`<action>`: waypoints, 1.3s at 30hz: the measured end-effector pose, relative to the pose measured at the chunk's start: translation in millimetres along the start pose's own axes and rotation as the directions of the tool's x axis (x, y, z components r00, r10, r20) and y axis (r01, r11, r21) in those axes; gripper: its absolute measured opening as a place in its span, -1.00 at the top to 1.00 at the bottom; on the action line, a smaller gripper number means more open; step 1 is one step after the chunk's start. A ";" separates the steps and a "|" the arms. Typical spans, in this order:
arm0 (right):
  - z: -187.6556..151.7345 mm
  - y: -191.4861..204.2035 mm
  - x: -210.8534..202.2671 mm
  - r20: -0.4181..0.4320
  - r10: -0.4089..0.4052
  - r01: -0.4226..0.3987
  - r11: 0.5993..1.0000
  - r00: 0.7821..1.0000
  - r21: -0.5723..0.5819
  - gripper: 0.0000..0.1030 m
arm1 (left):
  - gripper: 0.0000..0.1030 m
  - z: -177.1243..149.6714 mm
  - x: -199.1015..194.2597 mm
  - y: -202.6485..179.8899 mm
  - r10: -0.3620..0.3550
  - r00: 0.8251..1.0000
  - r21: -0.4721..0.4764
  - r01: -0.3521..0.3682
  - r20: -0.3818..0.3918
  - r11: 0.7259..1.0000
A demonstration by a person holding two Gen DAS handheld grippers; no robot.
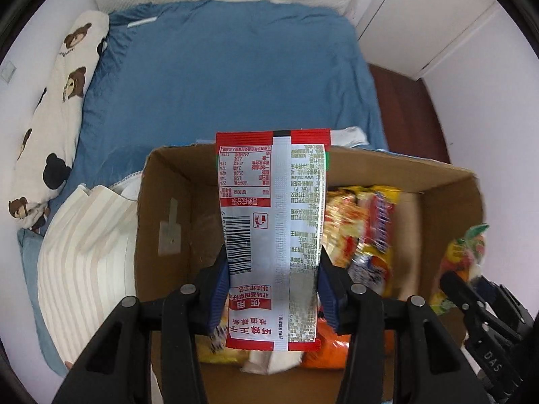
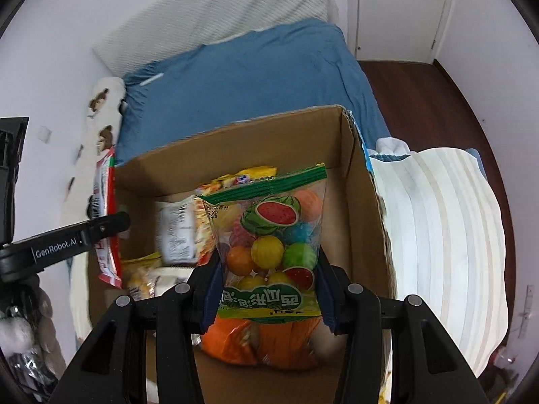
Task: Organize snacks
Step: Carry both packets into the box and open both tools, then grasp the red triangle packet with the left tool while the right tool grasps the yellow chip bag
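Blue bedsheet [image 1: 235, 67] lies beyond our cardboard box [image 1: 161, 202]; left gripper [image 1: 273, 289] clamps a glossy red-and-white packet [image 1: 269, 219], right gripper [image 2: 267, 289] a clear gumball bag [image 2: 269, 245], blurred snacks [image 1: 363, 229] beneath.

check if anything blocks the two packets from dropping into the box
Nothing visible does. The red packet in the left gripper and the gumball bag in the right gripper hang over the open box; only loose snacks lie inside.
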State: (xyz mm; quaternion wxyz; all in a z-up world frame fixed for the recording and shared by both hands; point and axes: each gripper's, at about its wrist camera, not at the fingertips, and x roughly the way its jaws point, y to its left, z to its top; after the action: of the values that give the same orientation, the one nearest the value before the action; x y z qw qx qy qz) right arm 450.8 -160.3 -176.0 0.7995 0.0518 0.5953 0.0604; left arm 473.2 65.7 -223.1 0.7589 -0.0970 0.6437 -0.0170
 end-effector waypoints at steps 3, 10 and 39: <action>11.1 -5.7 18.4 -0.042 -0.017 0.018 1.000 0.999 0.024 -0.07 | 0.04 12.4 16.7 10.7 0.044 0.997 -0.031 -0.045 -0.056 0.998; 19.9 -2.0 32.5 -0.068 -0.073 0.074 0.997 0.995 0.011 -0.77 | -0.69 16.1 20.2 25.7 0.031 0.998 -0.075 -0.035 -0.055 0.997; -110.0 8.8 -88.2 0.126 0.017 -0.006 0.996 0.992 -0.088 -0.86 | -0.75 -164.6 -118.2 -16.5 0.013 0.934 0.002 -0.015 0.357 1.000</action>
State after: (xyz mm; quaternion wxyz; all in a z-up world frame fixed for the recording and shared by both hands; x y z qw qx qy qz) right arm 320.1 -164.3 -122.6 0.8368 0.0240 0.5400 0.0875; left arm 293.2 46.8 -130.4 0.8635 -0.0921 0.4958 0.0047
